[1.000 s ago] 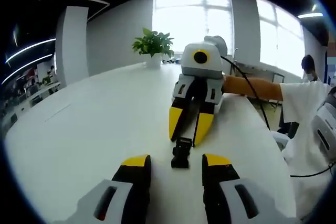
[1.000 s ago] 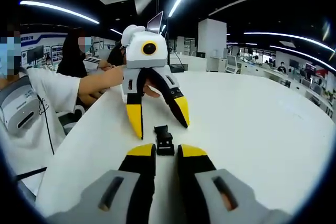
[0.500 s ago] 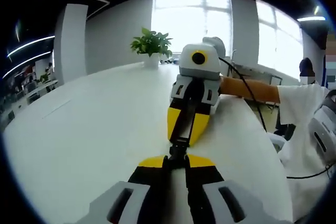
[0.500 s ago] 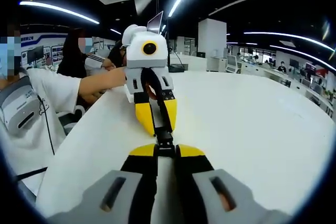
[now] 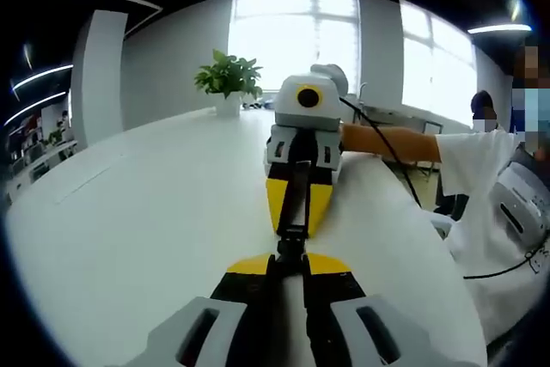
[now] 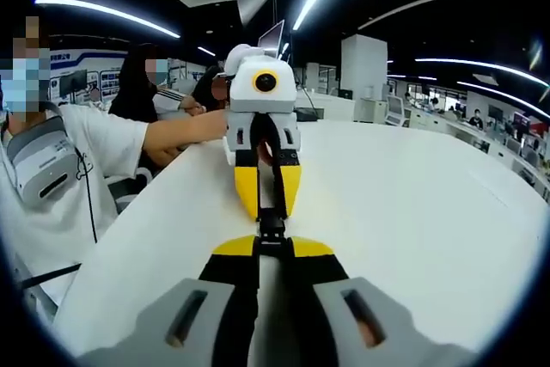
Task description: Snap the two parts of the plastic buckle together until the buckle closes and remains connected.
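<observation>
While both grippers meet nose to nose over the white table (image 5: 129, 238), we see the black plastic buckle (image 5: 290, 242) pinched between them.

From the left gripper view, our left gripper (image 5: 288, 264) has its yellow-tipped jaws drawn together on the near end of the buckle, and the right gripper (image 5: 294, 212) clamps the far end, its jaws likewise closed on it. From the right gripper view the same meeting shows reversed: the right gripper (image 6: 273, 248) grips one end of the buckle (image 6: 272, 228), the left gripper (image 6: 267, 197) the other. We cannot tell whether the two halves are latched. The buckle sits near the table edge closest to the person in the white shirt (image 6: 60, 186). A potted plant (image 5: 227, 83) stands at the far edge.
</observation>
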